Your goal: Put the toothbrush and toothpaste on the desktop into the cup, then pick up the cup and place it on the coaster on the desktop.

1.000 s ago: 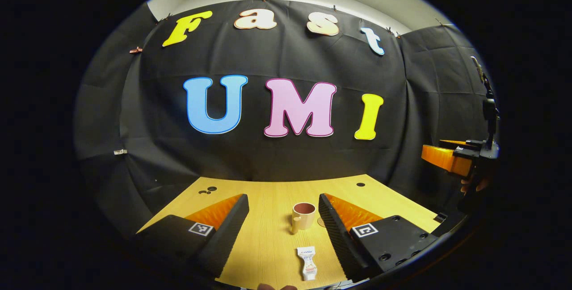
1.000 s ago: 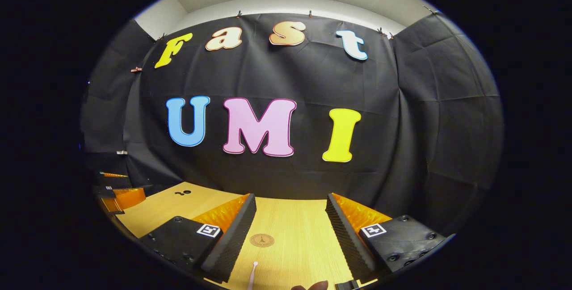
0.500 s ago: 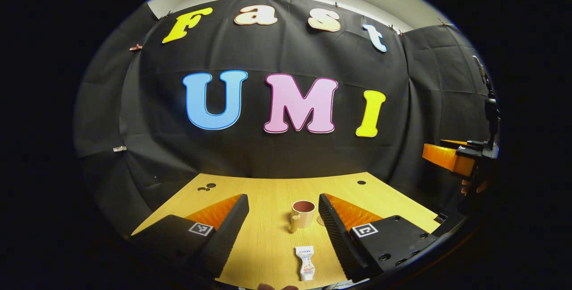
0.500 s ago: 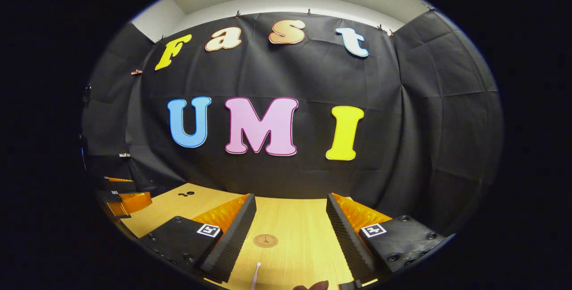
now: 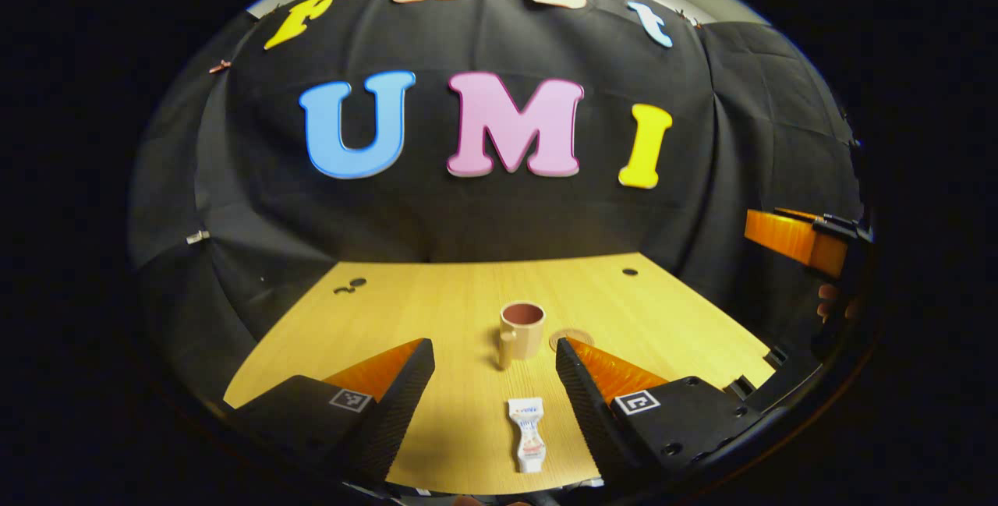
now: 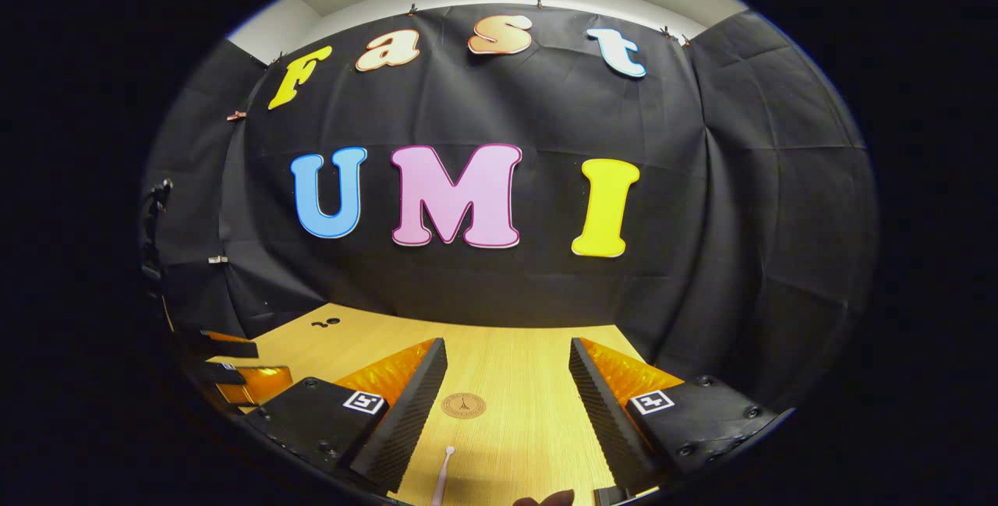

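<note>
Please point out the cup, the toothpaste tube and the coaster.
Beige cup (image 5: 520,332): left gripper view, outer wall.
White toothpaste tube (image 5: 529,434): left gripper view, tube body.
Round brown coaster (image 6: 463,405): right gripper view, centre.

Sharp, evenly lit fisheye views, strong bending at the edges, soft shadow beside the cup.

toothbrush cut off, coaster partly hidden
</note>
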Demonstrator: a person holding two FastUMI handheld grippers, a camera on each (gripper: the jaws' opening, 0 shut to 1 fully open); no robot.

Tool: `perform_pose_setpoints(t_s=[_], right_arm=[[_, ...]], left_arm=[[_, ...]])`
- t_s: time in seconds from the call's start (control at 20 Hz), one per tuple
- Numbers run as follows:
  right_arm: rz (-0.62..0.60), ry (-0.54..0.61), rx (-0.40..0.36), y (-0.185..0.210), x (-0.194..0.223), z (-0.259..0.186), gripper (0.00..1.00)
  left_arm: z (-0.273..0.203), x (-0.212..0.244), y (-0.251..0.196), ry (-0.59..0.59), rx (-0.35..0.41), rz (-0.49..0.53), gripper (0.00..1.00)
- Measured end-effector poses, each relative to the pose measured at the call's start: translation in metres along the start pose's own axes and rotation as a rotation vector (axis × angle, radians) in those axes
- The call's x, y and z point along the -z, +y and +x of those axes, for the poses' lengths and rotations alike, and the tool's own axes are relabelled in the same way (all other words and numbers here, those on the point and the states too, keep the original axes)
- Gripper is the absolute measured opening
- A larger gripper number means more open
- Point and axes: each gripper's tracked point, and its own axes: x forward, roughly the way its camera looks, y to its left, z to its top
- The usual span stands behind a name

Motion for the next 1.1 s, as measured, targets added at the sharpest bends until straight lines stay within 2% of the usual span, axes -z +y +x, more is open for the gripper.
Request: perform_pose_setpoints(t_s=[0.35,0.55,0.9,1.1], right_arm=[[-0.011,0.096,0.003,-0.019,0.038,0.008,0.97],[-0.001,0.16,-0.011,-0.026,0.062,0.02,0.97],[-0.011,0.265,-0.097,-0.028,0.106,0.044,0.97],[-0.007,0.29,-0.145,-0.03,0.122,0.062,0.97]], left_arm=[[0.051,0.099,-0.026,0.26,0.026,0.021,0.97],[0.074,0.148,-0.033,0.395,0.011,-0.003,0.96],[0.105,0.184,-0.027,0.526,-0.059,-0.034,0.89],[0.11,0.197,-0.028,0.598,-0.077,-0.055,0.8]])
